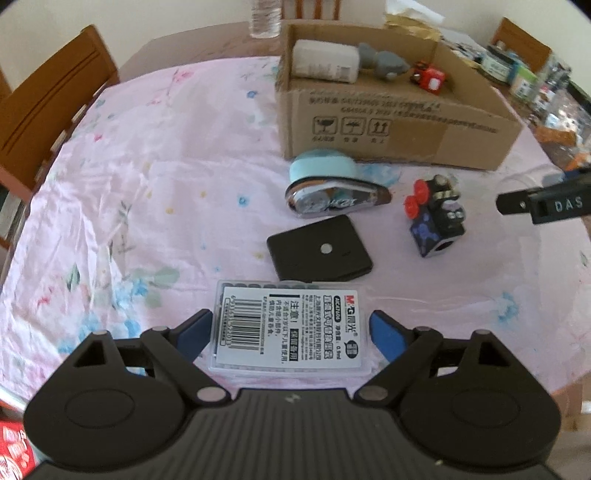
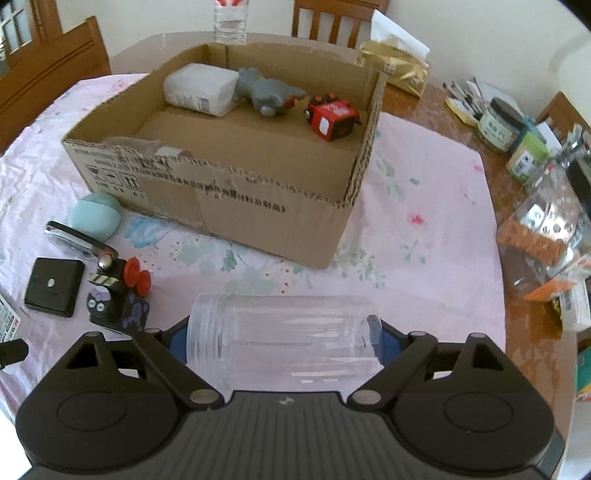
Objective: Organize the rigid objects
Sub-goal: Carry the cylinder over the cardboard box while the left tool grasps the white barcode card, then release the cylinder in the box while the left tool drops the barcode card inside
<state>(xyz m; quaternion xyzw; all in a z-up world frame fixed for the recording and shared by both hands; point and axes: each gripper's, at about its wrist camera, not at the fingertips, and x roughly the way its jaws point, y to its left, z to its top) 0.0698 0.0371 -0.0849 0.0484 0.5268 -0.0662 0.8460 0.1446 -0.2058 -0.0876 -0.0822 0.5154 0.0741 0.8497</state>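
My left gripper (image 1: 290,317) points down at a flat clear plastic case (image 1: 288,328) with a white barcode label; its blue pads (image 1: 388,334) press on the case's two sides. My right gripper (image 2: 284,326) holds a clear plastic jar (image 2: 280,343) that lies on its side, with the pads against its open end and its base. Behind stands an open cardboard box (image 2: 258,206) holding a white packet (image 2: 201,88), a grey toy (image 2: 269,92) and a red cube toy (image 2: 332,118). Loose on the pink cloth lie a black square plate (image 1: 319,253), a black cube toy with red knobs (image 1: 436,218) and a light-blue and silver item (image 1: 325,192).
Wooden chairs (image 1: 48,107) stand at the left and far sides. A water bottle (image 2: 231,18) stands behind the box. Jars (image 2: 498,125), packets and plastic wrap (image 2: 546,236) crowd the table's right edge. A gold bag (image 2: 399,70) sits behind the box's right corner.
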